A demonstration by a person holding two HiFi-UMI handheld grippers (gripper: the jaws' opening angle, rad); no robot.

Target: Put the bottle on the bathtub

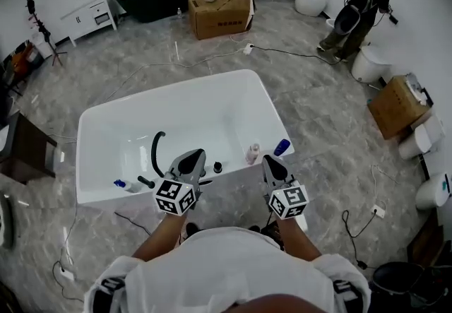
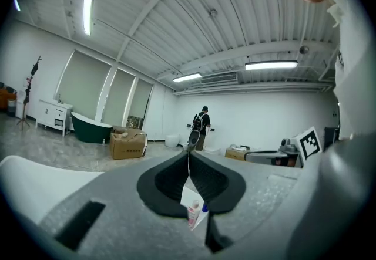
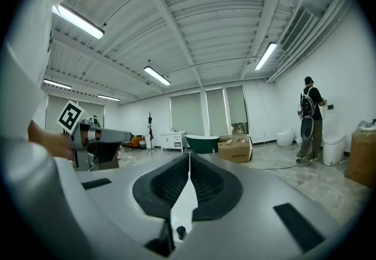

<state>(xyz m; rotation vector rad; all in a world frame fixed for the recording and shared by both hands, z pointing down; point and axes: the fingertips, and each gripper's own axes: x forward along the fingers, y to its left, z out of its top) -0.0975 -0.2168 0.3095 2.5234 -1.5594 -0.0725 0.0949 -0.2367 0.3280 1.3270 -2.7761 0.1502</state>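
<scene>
While both claws hung level over the near side of the white bathtub point(image 1: 212, 114), neither held anything. Left claw point(image 1: 192, 157): jaws pressed together at the tips, nothing between. Right claw point(image 1: 272, 162): the same, shut and empty.

The pink bottle point(image 1: 252, 154) stood upright on the near rim, between the two claws and just ahead of them. A blue bottle point(image 1: 282, 147) lay tilted close beside it, toward the corner. Judged the placing as good as done.

Risks noted:
- The rim was narrow, so a claw dropping or swinging across could clip the pink bottle and send it into the tub or onto the floor.
- The blue bottle, lying on its side, might roll and nudge its neighbour.
- A loose cable point(image 1: 351, 228) lay on the floor to the person's right, which could catch a foot when stepping away.
</scene>
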